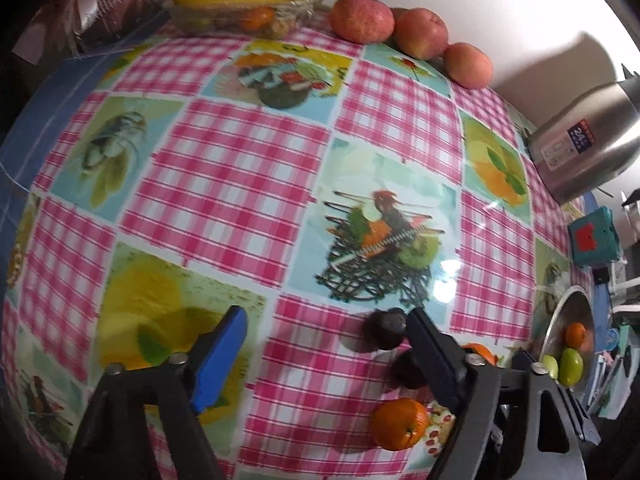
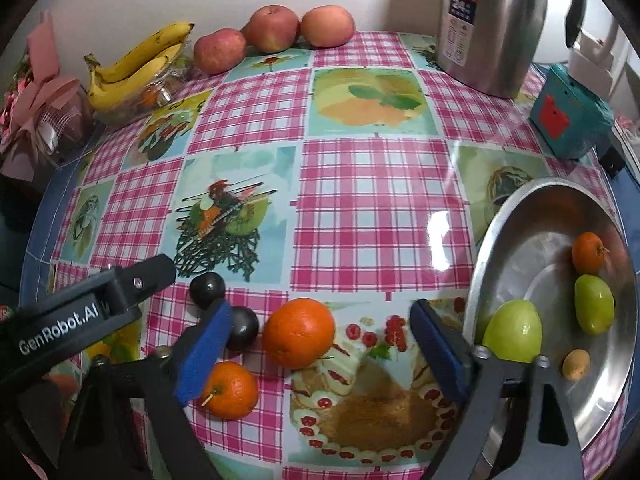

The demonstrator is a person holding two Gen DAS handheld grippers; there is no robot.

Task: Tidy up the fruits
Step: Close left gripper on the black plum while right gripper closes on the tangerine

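A pink-checked oilcloth printed with fruit pictures covers the worktop (image 2: 376,200), which stands against a pale wall.

Judging by how the fruit lies, the sorting is partly done. The steel bowl (image 2: 516,208) at the right edge already holds a small mandarin (image 2: 588,252), two green fruits (image 2: 514,330) and (image 2: 594,308), and a small yellowish fruit (image 2: 576,364). Loose on the cloth near both tools lie a large orange (image 2: 299,332), a smaller stemmed orange (image 2: 230,388), and two dark plums (image 2: 207,289) and (image 2: 241,327), set close together.

The right gripper (image 2: 320,354) has its jaws wide apart and empty, and the large orange sits between them, near the left pad, apparently untouched. The left gripper (image 1: 326,354) is also spread open and holds nothing; one plum (image 1: 386,328) lies just beside its right finger.

The step in hand looks like a pickup of loose fruit for the bowl. The next move probably calls for centring the right jaws on the large orange, closing gently, then carrying it right over the rim.

Far back, a clear dish (image 2: 160,90) carries bananas (image 2: 136,66), with some small fruit inside that is too blurred to name. Three apples (image 2: 274,28) rest by the wall, beside a steel kettle (image 2: 486,24).
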